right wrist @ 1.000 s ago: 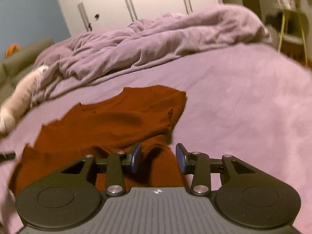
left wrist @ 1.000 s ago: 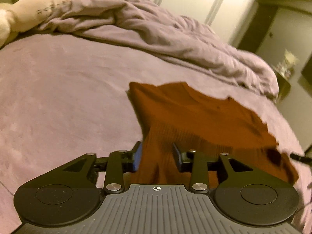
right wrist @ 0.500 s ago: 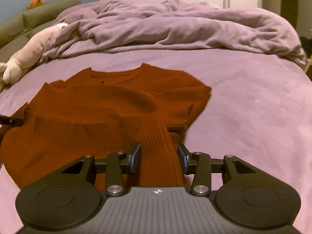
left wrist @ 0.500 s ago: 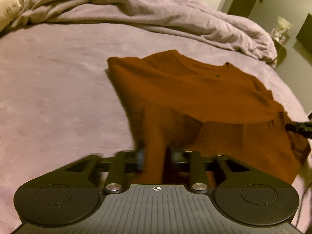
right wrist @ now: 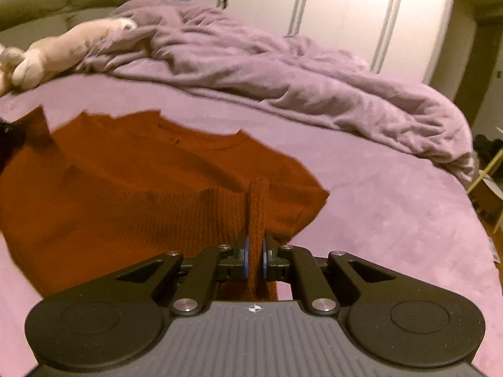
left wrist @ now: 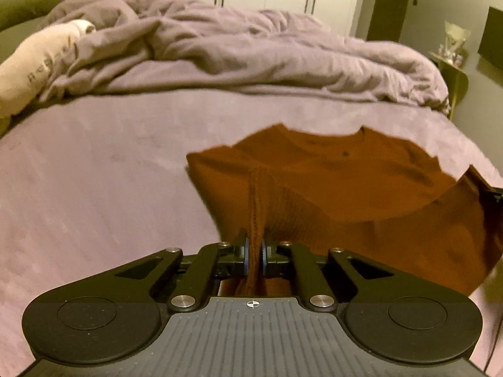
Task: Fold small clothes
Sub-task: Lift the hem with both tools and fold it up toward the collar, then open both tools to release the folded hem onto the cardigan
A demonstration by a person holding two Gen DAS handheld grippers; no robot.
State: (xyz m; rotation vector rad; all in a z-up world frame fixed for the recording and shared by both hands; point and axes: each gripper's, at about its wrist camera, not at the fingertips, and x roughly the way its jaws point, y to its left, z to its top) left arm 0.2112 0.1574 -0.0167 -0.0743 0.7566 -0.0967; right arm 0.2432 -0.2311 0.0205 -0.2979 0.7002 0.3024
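A rust-brown knit sweater (left wrist: 345,182) lies on the purple bed sheet (left wrist: 94,188), neckline away from me. My left gripper (left wrist: 254,246) holds its near left hem corner. The jaws are closing tight, and the pads press on a pinched ridge of ribbed knit that rises between them. In the right wrist view the same sweater (right wrist: 141,188) spreads to the left. My right gripper (right wrist: 254,246) is at the near right hem corner, its jaws closing on a similar upright fold. The near hem sags between the two grips and is raised off the sheet.
A crumpled purple duvet (left wrist: 251,53) is heaped across the far half of the bed. A pale plush toy (left wrist: 37,62) lies at the far left. White wardrobe doors (right wrist: 314,0) stand behind, and a small side table (left wrist: 452,62) stands off the bed's right edge.
Both grippers went from open around the hem to shut on it. The pinched corners have lifted slightly and both views have rolled to level.
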